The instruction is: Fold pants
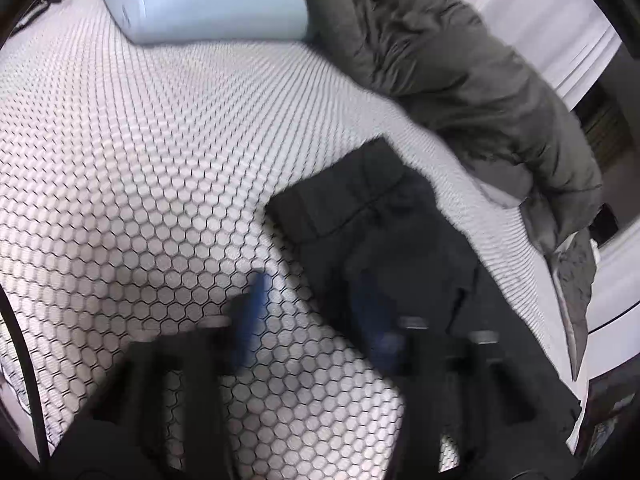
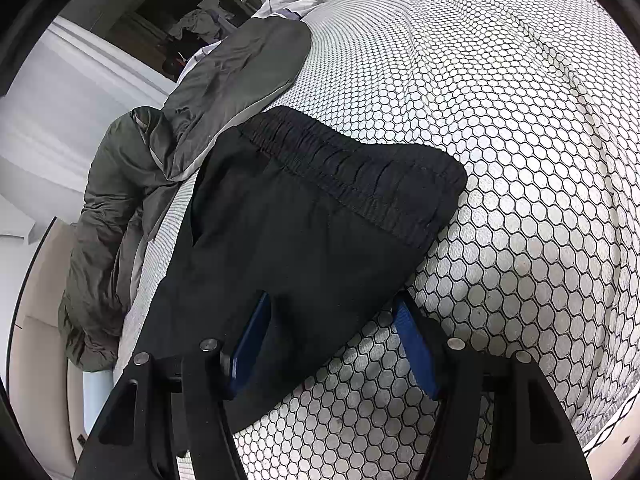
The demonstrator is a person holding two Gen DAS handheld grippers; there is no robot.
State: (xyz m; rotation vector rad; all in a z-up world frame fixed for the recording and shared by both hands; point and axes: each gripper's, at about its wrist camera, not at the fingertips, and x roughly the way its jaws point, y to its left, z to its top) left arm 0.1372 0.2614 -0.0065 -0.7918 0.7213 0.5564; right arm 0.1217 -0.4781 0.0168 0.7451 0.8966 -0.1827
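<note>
Black pants (image 2: 312,240) lie on a bed with a white honeycomb-pattern cover (image 2: 520,160), their elastic waistband (image 2: 360,168) toward the far side. My right gripper (image 2: 332,320) is open, its blue-padded fingers (image 2: 250,344) straddling the near edge of the pants without clamping the cloth. In the left wrist view the pants (image 1: 380,232) lie at centre right. My left gripper (image 1: 320,300) is open and blurred, one blue finger (image 1: 256,300) over the cover beside the pants, the other over the dark cloth.
A grey-green quilted jacket or blanket (image 1: 460,72) lies along the bed's far right edge, also in the right wrist view (image 2: 132,184). A pale blue pillow (image 1: 200,0) sits at the head of the bed. The bed edge and a white wall lie past the jacket.
</note>
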